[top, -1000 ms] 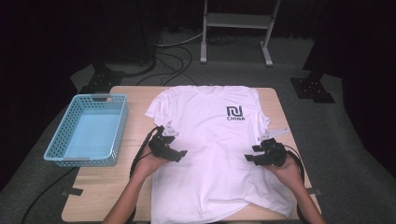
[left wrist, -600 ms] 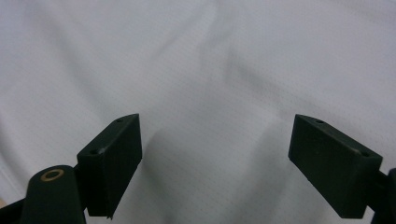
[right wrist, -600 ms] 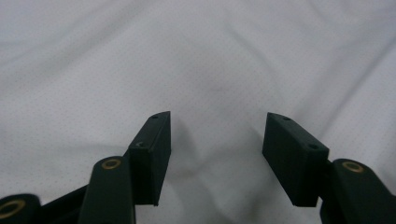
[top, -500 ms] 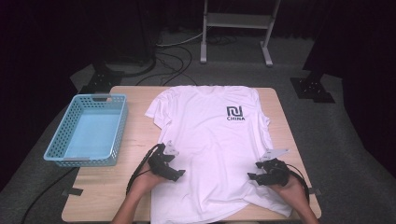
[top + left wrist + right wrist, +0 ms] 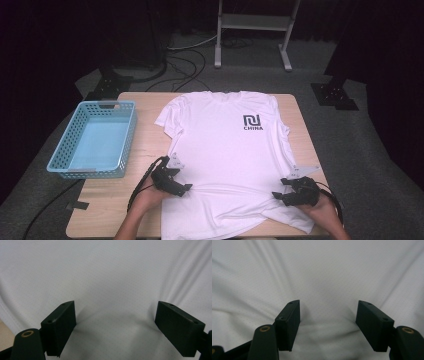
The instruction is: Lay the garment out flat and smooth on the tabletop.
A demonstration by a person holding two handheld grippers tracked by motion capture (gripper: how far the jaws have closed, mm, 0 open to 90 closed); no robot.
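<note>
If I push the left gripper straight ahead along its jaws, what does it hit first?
Most likely the white T-shirt itself: the left gripper stands open right over the cloth, fabric bunched between its jaws. Whether it already touches is unclear.

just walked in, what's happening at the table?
A person is working on a white T-shirt spread flat, front up, on the wooden table. The left gripper sits at the shirt's left edge near the hem, the right gripper at the right edge. In both gripper views the jaws stand open with fabric bunching between them, so nothing is pinched yet. A light blue basket sits at the table's left.
</note>
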